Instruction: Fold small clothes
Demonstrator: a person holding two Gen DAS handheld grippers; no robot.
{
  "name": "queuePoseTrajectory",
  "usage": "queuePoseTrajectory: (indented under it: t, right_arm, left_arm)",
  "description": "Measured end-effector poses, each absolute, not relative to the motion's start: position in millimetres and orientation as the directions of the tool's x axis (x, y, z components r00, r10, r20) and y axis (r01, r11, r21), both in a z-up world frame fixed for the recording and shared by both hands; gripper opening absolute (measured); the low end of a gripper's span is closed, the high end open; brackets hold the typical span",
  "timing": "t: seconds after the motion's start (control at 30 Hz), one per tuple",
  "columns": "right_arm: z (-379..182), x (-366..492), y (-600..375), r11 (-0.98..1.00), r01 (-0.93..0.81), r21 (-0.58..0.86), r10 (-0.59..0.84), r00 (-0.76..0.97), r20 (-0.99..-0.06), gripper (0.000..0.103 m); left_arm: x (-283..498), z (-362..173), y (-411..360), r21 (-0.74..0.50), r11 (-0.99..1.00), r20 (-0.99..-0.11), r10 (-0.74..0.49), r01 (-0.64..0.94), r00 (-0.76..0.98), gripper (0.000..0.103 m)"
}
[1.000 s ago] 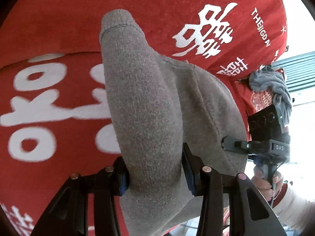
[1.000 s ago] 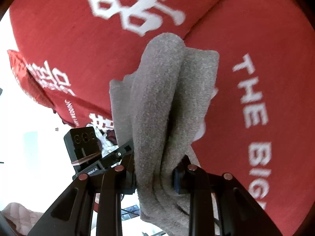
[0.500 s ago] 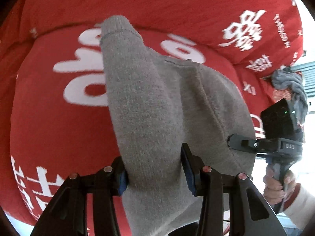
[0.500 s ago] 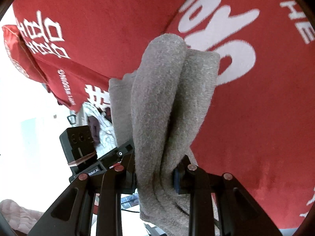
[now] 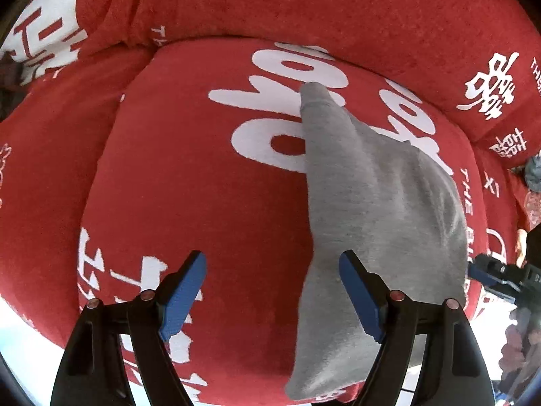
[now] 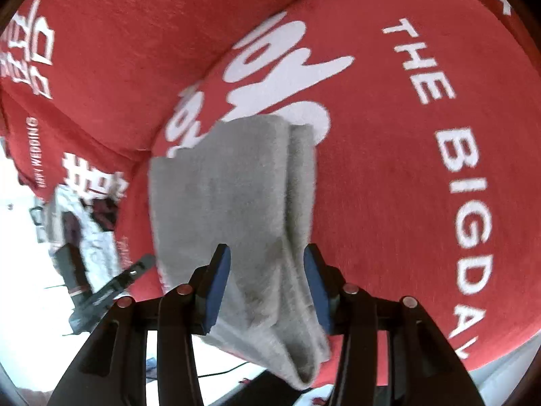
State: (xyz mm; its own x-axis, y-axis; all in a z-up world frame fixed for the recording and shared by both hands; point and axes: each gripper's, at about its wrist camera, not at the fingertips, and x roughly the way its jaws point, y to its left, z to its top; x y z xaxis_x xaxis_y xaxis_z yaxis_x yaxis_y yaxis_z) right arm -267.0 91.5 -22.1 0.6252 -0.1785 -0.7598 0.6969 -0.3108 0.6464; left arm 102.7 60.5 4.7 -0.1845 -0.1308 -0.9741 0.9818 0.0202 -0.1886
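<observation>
A small grey knitted garment [image 5: 382, 203] lies draped on a red seat cushion [image 5: 189, 182] with white lettering. One narrow end of it points toward the sofa back. My left gripper [image 5: 272, 260] points down at the cushion, its jaws opening wide. The garment's near edge lies against the right blue pad [image 5: 358, 291] and the left pad is clear of it. In the right wrist view the garment [image 6: 230, 176] runs between the jaws of my right gripper [image 6: 267, 253], which are opening. The cloth hangs loosely between the pads and over the cushion's front edge.
The red sofa back [image 5: 304, 3] rises behind the cushion. Another grey cloth [image 5: 534, 172] lies at the far right of the sofa. A patterned cloth [image 6: 77, 216] lies off the cushion's left end. The cushion's front edge [image 6: 439, 355] drops off close to the grippers.
Both grippers have let go of the grey garment, and their jaws have spread apart. The garment has sunk from hanging upright onto the cushion. Both views have shifted across the sofa.
</observation>
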Motion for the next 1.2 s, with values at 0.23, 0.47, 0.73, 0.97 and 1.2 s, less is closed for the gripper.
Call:
queuePoseTrajectory:
  t: [0.23, 0.47, 0.73, 0.97, 1.2]
  right_arm:
    - [-25, -234, 84, -0.24, 0.776, 0.583, -0.126, 0.571, -0.811, 0.009]
    - [-38, -228, 84, -0.138, 0.902, 0.409, -0.059, 0.405, -0.912, 0.008]
    - [-40, -240, 93, -0.186, 0.886, 0.425, -0.092, 0.415, -0.905, 0.008]
    - [-29, -239, 103, -0.205, 0.915, 0.348, -0.073, 0.34, -0.938, 0.01]
    - [-7, -227, 108, -0.189, 0.963, 0.192, -0.086, 0.178, -0.98, 0.01]
  left_arm:
    - [86, 19, 59, -0.157, -0.016, -0.972, -0.173, 0.988, -0.157, 0.081]
    - [59, -7, 63, -0.101, -0.073, -0.983, -0.147, 0.992, -0.111, 0.082]
    - [66, -4, 64, -0.101, -0.058, -0.985, -0.138, 0.993, -0.108, 0.089]
    - [63, -9, 64, -0.079, -0.051, -0.989, -0.118, 0.996, -0.085, 0.089]
    - [63, -8, 61, -0.069, -0.044, -0.993, -0.094, 0.997, -0.073, 0.089]
